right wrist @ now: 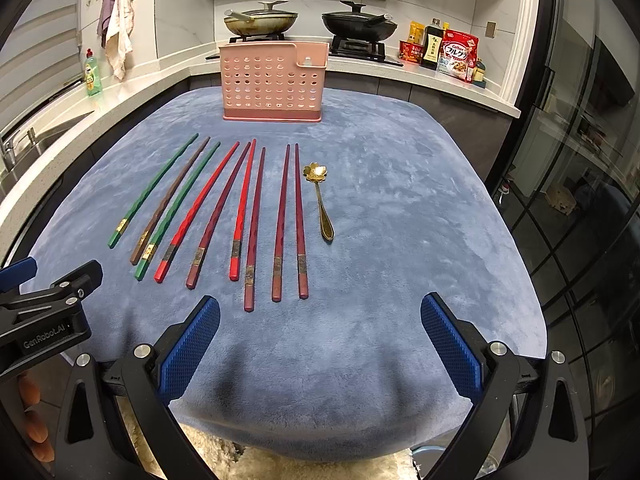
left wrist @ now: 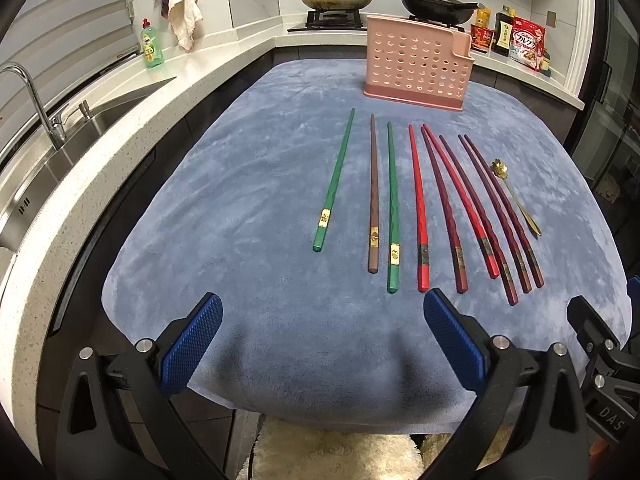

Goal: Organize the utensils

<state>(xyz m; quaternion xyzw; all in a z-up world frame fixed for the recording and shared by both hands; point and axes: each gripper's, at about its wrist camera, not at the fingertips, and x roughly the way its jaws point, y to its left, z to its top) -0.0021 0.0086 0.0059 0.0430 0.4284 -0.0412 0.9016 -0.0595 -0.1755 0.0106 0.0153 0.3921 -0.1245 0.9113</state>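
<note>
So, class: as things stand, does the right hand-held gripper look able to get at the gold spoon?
Probably yes. The right hand-held gripper is open and empty, and the gold spoon lies flat on the blue cloth ahead of it, apart from the nearest dark red chopstick, with nothing between them.

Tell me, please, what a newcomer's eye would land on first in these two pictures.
Most striking is the row of coloured chopsticks, green, brown, red and maroon, laid side by side on the blue cloth, with a gold flower-bowled spoon at the row's right end. Behind them stands a pink perforated holder. Both the left gripper and right gripper hover open at the near edge.
</note>
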